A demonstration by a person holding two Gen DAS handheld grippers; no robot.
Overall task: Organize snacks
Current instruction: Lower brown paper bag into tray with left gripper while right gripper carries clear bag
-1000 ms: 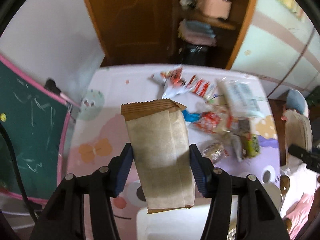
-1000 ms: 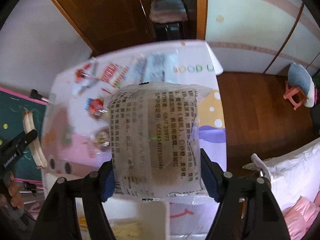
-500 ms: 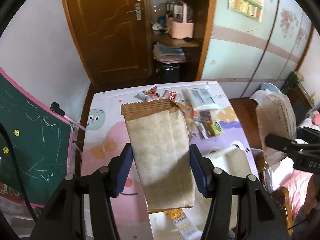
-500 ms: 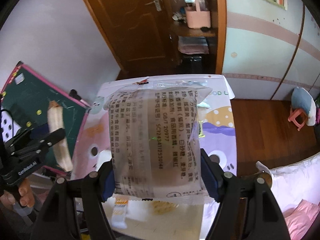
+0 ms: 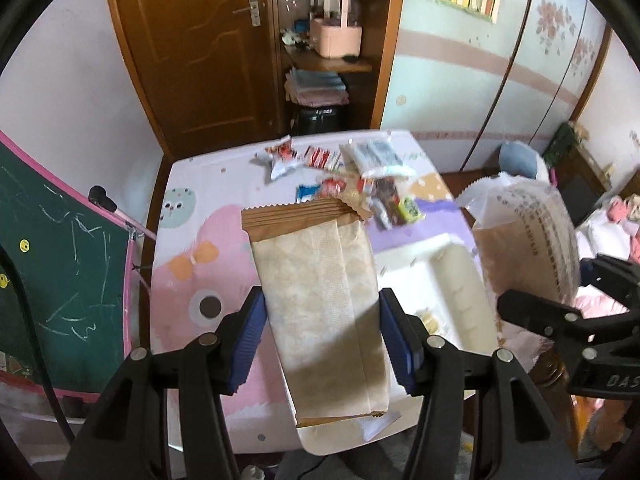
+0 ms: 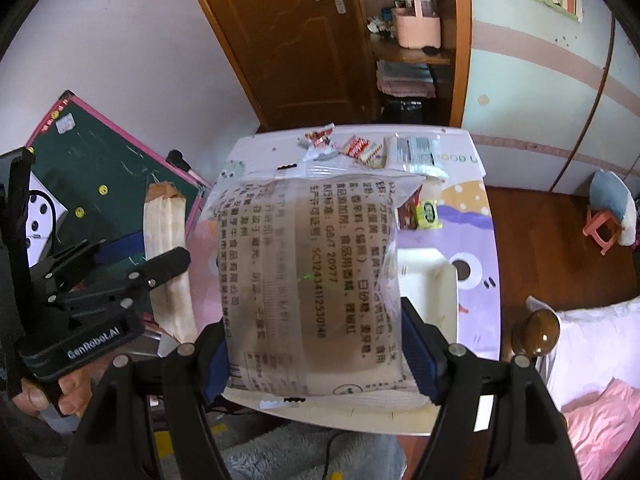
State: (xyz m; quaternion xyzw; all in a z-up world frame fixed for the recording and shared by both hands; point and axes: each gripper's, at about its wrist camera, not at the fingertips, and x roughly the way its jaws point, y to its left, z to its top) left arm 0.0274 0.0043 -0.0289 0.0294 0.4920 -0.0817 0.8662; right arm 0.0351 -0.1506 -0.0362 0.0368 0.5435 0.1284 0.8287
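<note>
Snacks (image 5: pixel 360 184) litter the cartoon-print table (image 5: pixel 192 248); each hand-held gripper pinches a packet.

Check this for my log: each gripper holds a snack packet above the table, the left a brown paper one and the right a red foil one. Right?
Not quite. The right gripper holds a clear printed packet, not red foil, as the right wrist view shows. The left gripper does hold a brown paper packet above the table.

Both wrist views look down from above, probably fairly high, sharing the table (image 5: pixel 192 184) (image 6: pixel 486 216) and door (image 5: pixel 200 40) (image 6: pixel 280 32).
</note>
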